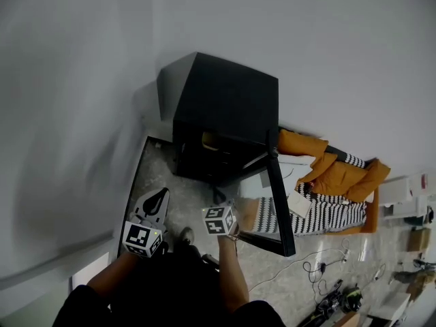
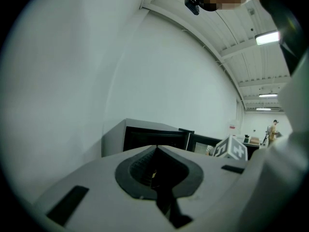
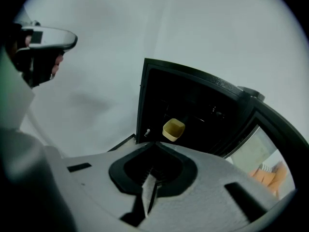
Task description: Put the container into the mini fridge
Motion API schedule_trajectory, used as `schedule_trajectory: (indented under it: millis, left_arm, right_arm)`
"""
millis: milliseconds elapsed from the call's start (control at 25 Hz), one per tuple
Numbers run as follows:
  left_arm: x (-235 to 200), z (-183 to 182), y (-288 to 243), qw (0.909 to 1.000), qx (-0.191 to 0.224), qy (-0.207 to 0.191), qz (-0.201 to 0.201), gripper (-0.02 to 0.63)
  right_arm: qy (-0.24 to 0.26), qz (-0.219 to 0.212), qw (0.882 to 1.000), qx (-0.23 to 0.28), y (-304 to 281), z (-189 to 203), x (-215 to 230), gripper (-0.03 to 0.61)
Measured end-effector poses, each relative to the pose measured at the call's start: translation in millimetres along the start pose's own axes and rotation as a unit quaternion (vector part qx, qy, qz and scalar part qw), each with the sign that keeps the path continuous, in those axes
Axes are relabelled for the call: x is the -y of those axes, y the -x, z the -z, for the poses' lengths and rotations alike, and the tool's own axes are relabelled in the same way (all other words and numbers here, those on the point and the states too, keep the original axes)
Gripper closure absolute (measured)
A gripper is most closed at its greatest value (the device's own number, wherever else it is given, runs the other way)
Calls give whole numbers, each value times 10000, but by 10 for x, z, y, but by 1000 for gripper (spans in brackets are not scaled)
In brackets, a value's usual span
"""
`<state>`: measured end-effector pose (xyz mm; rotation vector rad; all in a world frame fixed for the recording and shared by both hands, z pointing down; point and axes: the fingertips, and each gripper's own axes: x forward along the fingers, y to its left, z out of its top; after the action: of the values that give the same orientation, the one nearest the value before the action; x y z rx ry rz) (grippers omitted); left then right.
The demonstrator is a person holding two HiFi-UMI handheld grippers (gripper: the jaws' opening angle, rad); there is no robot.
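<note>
Container (image 3: 174, 129) inside open mini fridge (image 3: 203, 105), near its left edge, just beyond right gripper (image 3: 153, 145); jaws together, empty.

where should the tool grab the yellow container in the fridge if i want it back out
Probably its near rim wall: the yellow container is open-topped, so one jaw fits inside, one outside. Come from the front, through the open doorway of the mini fridge; the cabinet closes off the other sides.

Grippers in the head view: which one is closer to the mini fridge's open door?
The right gripper, next to the open door; the left gripper sits further away, on the side of the wall.
</note>
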<state>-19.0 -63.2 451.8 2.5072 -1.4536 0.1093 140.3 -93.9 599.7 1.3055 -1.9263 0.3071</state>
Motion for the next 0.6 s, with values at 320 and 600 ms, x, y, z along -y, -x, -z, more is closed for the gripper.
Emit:
schedule_trajectory:
  millis: [320, 600]
  left_arm:
    - [-185, -57, 172, 10000, 50, 46, 17, 611]
    - [-173, -223, 304, 9999, 99, 60, -46, 611]
  right_arm:
    - [-1273, -137, 9881, 855, 572, -279, -192, 578]
    - [-2061, -104, 9666, 1522, 1084, -424, -133, 577]
